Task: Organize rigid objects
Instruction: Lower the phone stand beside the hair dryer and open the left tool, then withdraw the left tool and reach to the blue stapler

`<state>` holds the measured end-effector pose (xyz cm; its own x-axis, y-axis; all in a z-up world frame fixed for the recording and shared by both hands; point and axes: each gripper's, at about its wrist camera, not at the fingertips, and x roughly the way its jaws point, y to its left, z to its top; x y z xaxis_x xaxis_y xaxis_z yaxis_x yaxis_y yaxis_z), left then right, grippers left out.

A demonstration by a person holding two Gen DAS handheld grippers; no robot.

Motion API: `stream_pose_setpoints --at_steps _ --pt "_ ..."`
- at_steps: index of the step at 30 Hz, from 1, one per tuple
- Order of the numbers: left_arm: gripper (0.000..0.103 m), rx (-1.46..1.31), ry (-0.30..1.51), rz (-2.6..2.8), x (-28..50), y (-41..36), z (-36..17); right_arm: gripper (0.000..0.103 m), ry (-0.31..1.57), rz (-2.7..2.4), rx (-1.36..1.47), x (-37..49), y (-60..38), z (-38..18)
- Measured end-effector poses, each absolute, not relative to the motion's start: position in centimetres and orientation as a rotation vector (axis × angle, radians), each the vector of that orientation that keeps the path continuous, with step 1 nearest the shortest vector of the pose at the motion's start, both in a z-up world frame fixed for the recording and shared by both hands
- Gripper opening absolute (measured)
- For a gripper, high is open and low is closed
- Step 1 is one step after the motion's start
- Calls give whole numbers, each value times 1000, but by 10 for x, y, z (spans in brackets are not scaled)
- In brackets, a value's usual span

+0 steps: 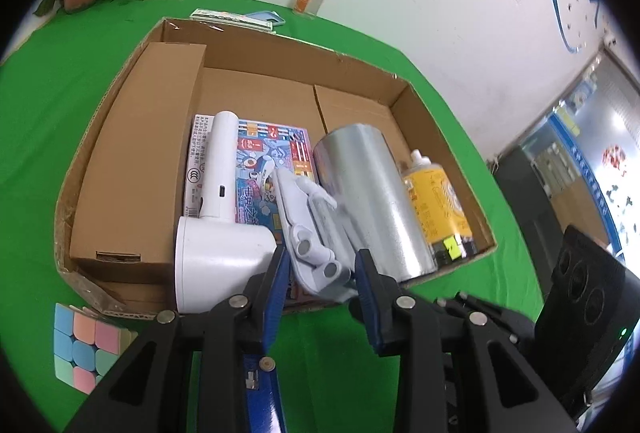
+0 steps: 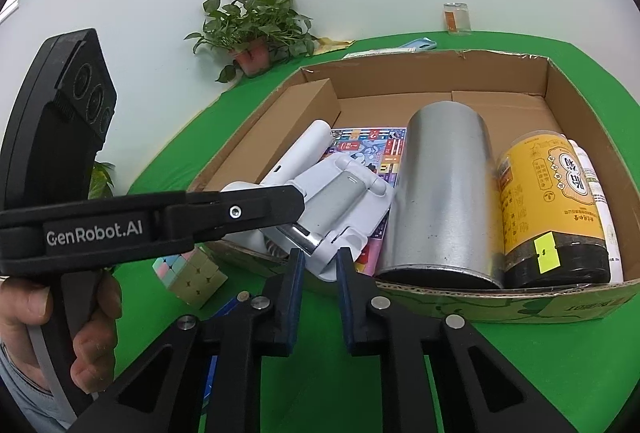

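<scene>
A pale grey folding phone stand (image 1: 308, 209) hangs tilted over the near edge of the open cardboard box (image 1: 280, 41). My left gripper (image 1: 322, 259) is shut on the stand's near end, with blue pads on both sides. In the right wrist view the stand (image 2: 348, 201) shows the left gripper (image 2: 298, 201) reaching in from the left and clamping its upper edge. My right gripper (image 2: 320, 257) is shut on the stand's lower corner. Inside the box (image 2: 552, 89) lie a white handheld fan (image 2: 304, 149), a silver can (image 2: 444, 193) and a yellow jar (image 2: 548, 201).
A brown carton (image 1: 136, 153) fills the box's left side, and a colourful printed sheet (image 1: 272, 153) lies on its floor. A pastel puzzle cube (image 1: 86, 345) sits on the green cloth outside the box. A potted plant (image 2: 256, 29) and a glass jar (image 2: 456, 17) stand by the wall.
</scene>
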<state>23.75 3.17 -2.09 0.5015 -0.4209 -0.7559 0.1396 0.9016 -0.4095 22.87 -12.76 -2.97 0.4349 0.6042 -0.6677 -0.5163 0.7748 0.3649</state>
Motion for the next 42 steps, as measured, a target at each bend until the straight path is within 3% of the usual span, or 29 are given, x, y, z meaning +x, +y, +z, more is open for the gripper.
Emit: stream_pose_setpoints --at_steps 5,11,13,14,15,16,17,18,19,22,23,25,26,36,39,40,42 --pt "31 -243 1056 -371 236 23 -28 15 863 650 90 226 -128 -30" --pt "33 -259 944 -351 217 36 -16 17 821 652 58 207 -132 -29" --pt "37 -236 887 -323 208 40 -10 30 803 653 60 202 -135 -29" --pt "48 -225 871 -301 204 41 -8 47 792 647 57 201 -135 -28" --pt "54 -216 847 -270 200 44 -7 52 777 643 53 201 -135 -28" --pt "62 -219 818 -247 196 47 -5 51 769 643 45 201 -134 -27" --pt "62 -228 793 -237 192 50 -4 45 775 659 40 203 -131 -27" --pt "62 -237 773 -232 188 54 -4 31 782 673 42 204 -130 -27" --pt "62 -239 764 -224 186 57 -2 26 789 687 39 204 -128 -26" --pt "67 -212 701 -146 170 62 -1 25 768 702 23 194 -125 -22" --pt "79 -190 685 -105 163 63 -2 30 755 694 17 189 -127 -21" --pt "85 -160 669 -35 150 64 -4 76 727 658 9 178 -134 -21" --pt "85 -156 671 -29 145 65 -7 103 691 621 26 169 -144 -22" --pt "81 -466 993 -129 127 105 -79 102 765 741 40 103 -177 -46" --pt "58 -529 1040 -222 129 99 -92 102 790 787 2 89 -178 -51" --pt "45 -542 1060 -259 131 93 -97 102 800 801 0 85 -178 -53" --pt "42 -550 1058 -273 133 84 -98 101 813 818 -5 77 -180 -55"
